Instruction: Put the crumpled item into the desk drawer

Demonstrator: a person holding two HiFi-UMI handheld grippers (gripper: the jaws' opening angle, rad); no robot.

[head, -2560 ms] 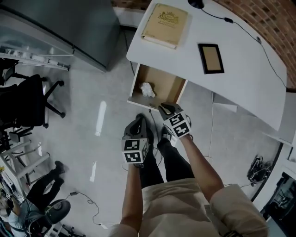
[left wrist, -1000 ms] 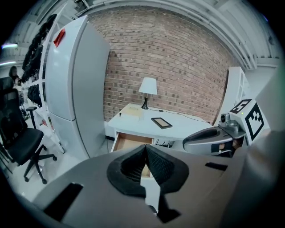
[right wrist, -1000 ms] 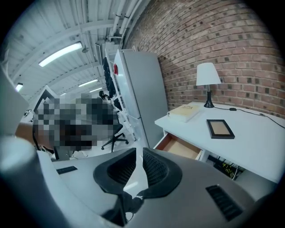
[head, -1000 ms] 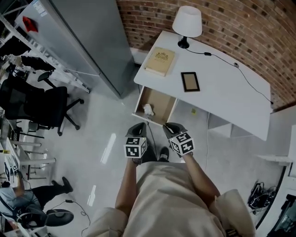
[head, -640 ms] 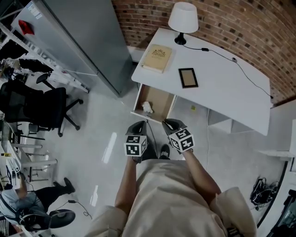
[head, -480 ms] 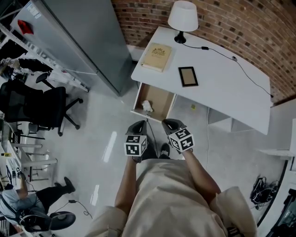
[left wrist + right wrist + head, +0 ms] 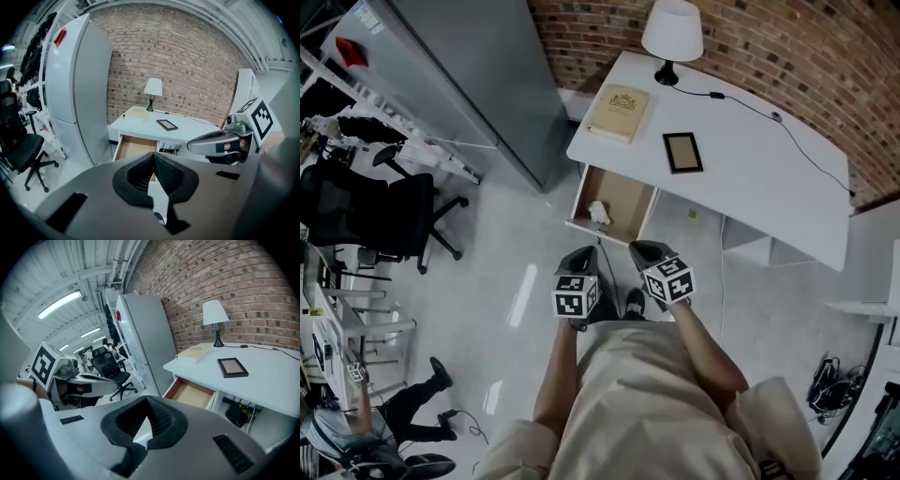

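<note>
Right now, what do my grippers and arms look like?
Left gripper and right gripper: grey bodies with black ribbed pads, each topped by a white cube bearing black square markers. No cables visible. Forearms are bare; beige sleeves cover the upper arms.

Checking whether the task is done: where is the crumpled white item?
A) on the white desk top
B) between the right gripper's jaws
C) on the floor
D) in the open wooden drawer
D: the head view shows the crumpled white item lying in the open wooden drawer; the left gripper and right gripper are shut, empty.
</note>
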